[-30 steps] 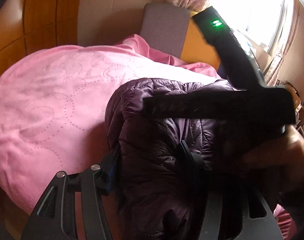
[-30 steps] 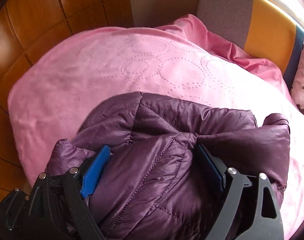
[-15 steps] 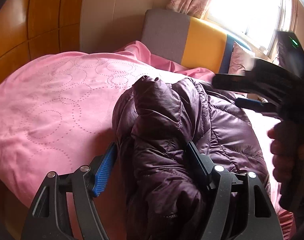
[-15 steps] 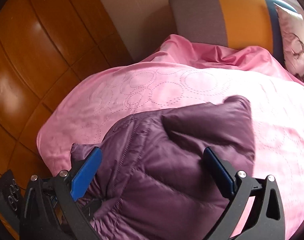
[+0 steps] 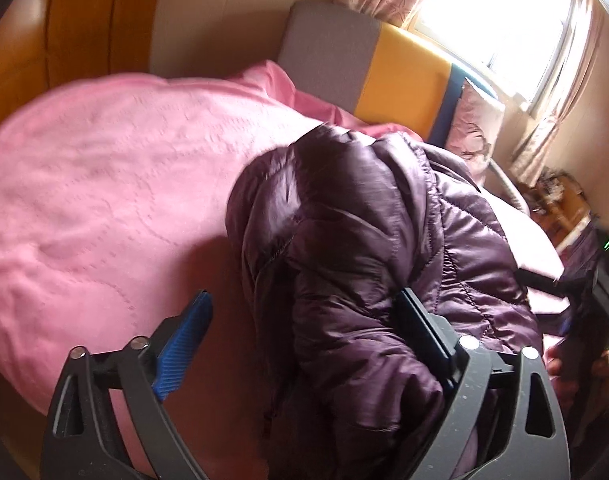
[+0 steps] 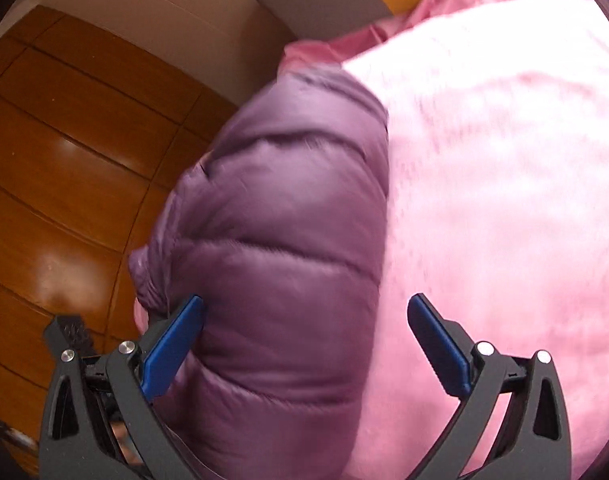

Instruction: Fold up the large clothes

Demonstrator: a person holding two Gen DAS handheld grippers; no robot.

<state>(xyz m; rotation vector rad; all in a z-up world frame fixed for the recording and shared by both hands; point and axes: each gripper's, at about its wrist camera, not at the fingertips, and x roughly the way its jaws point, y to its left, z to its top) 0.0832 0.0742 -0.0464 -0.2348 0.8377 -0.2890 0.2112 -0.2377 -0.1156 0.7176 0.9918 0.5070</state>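
Note:
A dark purple quilted puffer jacket lies bunched on a pink bedspread. My left gripper is open, its fingers wide apart, with jacket fabric bulging between them against the right finger. In the right wrist view the jacket lies at the bed's left edge. My right gripper is open over it; the left finger touches the jacket, the right finger is above the bedspread. The right gripper's black body shows at the far right of the left wrist view.
A grey, yellow and blue headboard and a patterned pillow stand at the bed's far end below a bright window. Wooden floor lies left of the bed. Cluttered furniture sits at the right.
Both grippers have opened wider and let go of the jacket. The right gripper swung away to the right and now looks down at the jacket's edge and the floor.

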